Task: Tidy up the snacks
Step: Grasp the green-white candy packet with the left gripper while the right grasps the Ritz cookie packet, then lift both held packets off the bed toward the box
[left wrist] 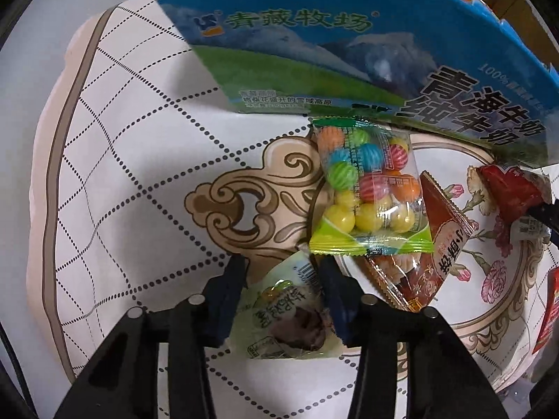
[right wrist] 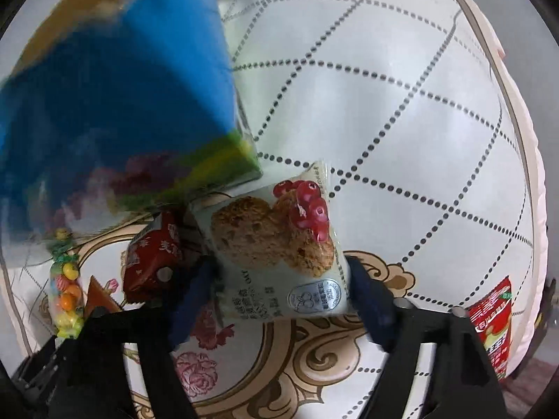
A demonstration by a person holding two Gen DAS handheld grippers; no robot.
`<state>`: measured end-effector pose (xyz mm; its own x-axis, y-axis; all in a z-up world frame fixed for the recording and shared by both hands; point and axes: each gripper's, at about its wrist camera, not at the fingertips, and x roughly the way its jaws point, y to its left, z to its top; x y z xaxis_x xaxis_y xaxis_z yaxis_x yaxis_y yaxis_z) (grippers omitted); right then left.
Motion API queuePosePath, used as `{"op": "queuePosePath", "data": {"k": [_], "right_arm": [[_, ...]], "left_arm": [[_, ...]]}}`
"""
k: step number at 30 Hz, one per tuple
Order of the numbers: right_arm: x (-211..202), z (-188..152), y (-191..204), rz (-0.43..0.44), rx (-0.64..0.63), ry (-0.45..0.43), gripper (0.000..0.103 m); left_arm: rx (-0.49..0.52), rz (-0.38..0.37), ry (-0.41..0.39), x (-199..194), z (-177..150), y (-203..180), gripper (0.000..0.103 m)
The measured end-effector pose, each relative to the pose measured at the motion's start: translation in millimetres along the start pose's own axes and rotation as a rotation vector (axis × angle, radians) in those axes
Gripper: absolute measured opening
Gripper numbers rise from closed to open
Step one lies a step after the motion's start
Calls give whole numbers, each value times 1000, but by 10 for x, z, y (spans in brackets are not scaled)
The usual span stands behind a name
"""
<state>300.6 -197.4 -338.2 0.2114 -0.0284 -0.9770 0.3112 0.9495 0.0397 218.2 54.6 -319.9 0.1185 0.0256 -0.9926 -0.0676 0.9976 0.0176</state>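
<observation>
Presently, left wrist view: the left gripper [left wrist: 279, 279] points down at a white tabletop [left wrist: 139, 160] covered in a dotted-grid cloth with beige scrollwork. Its blue fingers [left wrist: 227, 296] are pinched on a small pale-green snack sachet with a dark plum picture [left wrist: 283, 310], lying flat on the cloth. Just beyond lies a clear bag of striped, multicoloured candy balls [left wrist: 367, 188], overlapping a brown triangular foil packet [left wrist: 443, 230]. A blue-and-green milk carton box with an open top [left wrist: 349, 45] stands behind, presumably the collecting bin.

Right wrist view: the right gripper [right wrist: 279, 279] is closed on a pale square biscuit packet printed with oat cookies and red berries [right wrist: 276, 244]; both fingers [right wrist: 367, 296] touch its sides. A red wrapped snack [right wrist: 153, 258] lies just beside it, and the box is blurred at upper left.

Judgement: both grasps are to be confirmed firm before lifting. Each packet should be raised straight up, clear of neighbours, then carried over the box opening and released one at a time.
</observation>
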Motion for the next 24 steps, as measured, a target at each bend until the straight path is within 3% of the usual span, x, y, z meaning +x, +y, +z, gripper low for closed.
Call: {"op": "queuePosePath", "data": {"k": [3,10,13,14,16,17,18,20,24], "right_arm": [[-74,-70,-86,42,10,-1,56],[-262,-455,-255,168,36,37,43],[-240,-724,-363,273,84,122,42],[-185,-836,-381,311,94,202,44],[-233,-983,-398,318,52,233,45],[-301,-1005,-381,299,11,230,54],[-399,-1007,-341,265,-57,224,74],[-579,-986,-228,229,-203,180,97],[-603,-742,306,64,-605,158,97]], "left_arm": [[-5,-13,-6,-38,-64,73,37],[-3,-50,-16,-214,-405,189,34],[-2,-50,-20,-238,-553,210,34],[-4,-50,-22,-244,-596,218,34],[-3,-51,-23,-240,-653,224,34],[-5,-53,-26,-242,-674,227,34],[-7,-54,-29,-245,-697,231,34],[-9,-58,-30,-248,-733,286,34],[-12,-72,-25,-175,-672,322,34]]}}
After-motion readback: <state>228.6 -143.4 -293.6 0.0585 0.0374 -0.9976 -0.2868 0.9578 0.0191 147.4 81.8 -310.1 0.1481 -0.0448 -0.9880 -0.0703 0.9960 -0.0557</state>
